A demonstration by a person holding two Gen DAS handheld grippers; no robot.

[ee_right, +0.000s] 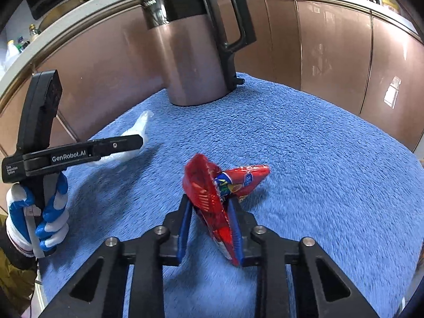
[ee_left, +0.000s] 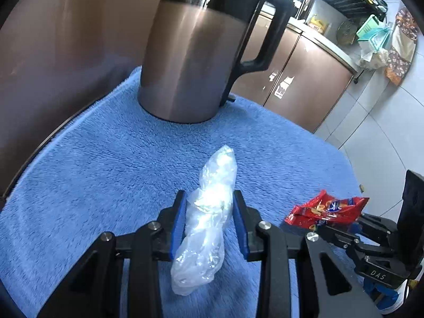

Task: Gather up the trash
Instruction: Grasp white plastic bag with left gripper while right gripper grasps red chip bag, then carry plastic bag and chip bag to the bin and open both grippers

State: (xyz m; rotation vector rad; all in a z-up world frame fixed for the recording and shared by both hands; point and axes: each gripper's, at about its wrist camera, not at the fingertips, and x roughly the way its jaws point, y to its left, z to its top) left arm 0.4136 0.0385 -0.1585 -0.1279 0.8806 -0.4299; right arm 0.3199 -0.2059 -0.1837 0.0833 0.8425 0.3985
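- My left gripper [ee_left: 210, 206] has closed its blue pads on a clear crumpled plastic bag [ee_left: 205, 222]; my right gripper [ee_right: 211, 213] pinches a red snack wrapper [ee_right: 220, 188]
- Both lie on the blue fleece cloth [ee_right: 304, 159]; a steel kettle [ee_left: 190, 61] stands behind; brown cabinets [ee_right: 331, 53] beyond

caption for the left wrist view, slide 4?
Left gripper closes around a clear plastic bag on the blue towel, steel kettle behind.
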